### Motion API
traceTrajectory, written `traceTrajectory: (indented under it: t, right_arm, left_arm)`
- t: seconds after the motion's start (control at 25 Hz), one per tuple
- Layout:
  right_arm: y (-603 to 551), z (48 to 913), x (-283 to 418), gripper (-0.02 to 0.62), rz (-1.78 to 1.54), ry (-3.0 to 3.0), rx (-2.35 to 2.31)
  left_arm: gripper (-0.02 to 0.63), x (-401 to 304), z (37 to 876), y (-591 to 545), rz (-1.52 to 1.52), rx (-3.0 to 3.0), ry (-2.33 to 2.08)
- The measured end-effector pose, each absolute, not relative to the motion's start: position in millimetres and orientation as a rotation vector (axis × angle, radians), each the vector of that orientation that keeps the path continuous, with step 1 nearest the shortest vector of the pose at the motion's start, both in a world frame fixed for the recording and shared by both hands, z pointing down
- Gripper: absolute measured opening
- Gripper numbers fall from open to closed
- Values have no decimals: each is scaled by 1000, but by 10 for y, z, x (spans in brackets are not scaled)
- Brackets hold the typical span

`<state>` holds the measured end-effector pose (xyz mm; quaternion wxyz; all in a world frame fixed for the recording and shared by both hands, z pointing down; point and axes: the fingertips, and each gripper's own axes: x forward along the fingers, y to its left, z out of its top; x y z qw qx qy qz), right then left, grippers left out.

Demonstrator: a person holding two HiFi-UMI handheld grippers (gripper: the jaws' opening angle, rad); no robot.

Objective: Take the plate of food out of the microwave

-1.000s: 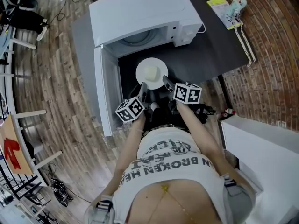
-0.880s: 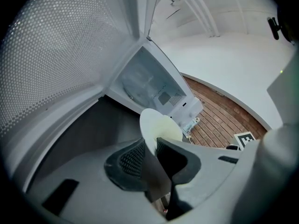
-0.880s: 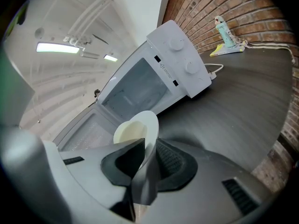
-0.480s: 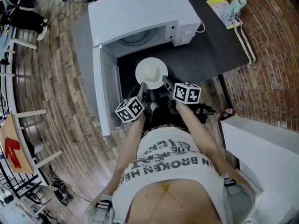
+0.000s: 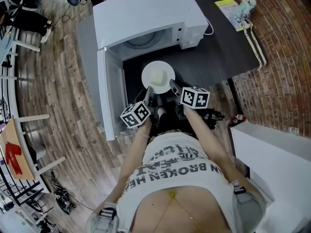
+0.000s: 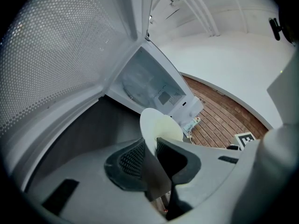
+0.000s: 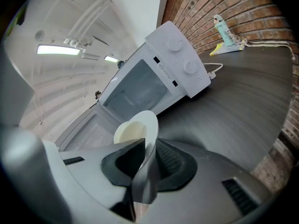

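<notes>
Both grippers hold the one plate [image 5: 168, 71] by its near rim. The left gripper [image 5: 150, 91] has its jaws closed on the edge at the near left, and the right gripper [image 5: 173, 86] has its jaws closed on the edge at the near right. In each gripper view the thin white rim stands pinched between two dark ribbed pads, with the jaws only narrowly apart around it. The plate reaches out ahead of the fingertips, away from the person, and carries a pale lump of food [image 5: 156, 75] near its middle. It is outside the microwave [image 5: 146, 13], over the dark table [image 5: 218, 52] just in front of the open cavity. Whether it rests on the table or hangs just above it cannot be told

By count there are two grippers, each with one marker cube [image 5: 135, 114], one plate and one lump of food. There is one microwave, with one door [image 5: 109, 96] swung wide to the left and two round dials [image 7: 175, 43] on its control panel

The table is dark grey with a faint grain. A white cabinet [image 5: 277, 154] stands at the near right. A wood-plank floor [image 5: 58, 96] lies to the left of the table and a brick wall [image 5: 284, 57] to its right. A white cable [image 5: 256, 45] runs along the table's right edge, and at the far right corner lies a yellow card [image 5: 227, 6] with a small blue-green object [image 5: 245, 5] on it
</notes>
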<state>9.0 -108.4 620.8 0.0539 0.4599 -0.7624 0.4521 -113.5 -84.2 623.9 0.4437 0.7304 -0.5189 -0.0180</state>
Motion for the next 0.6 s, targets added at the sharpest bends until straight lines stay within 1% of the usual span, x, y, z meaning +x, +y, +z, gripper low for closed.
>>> traceTrajectory:
  t: [0.6]
  right_arm:
    - [-1009,6187,47,69,1384,-2337,1371]
  left_arm:
    - [77,-1144,6224,-772,-44,1812,-1296]
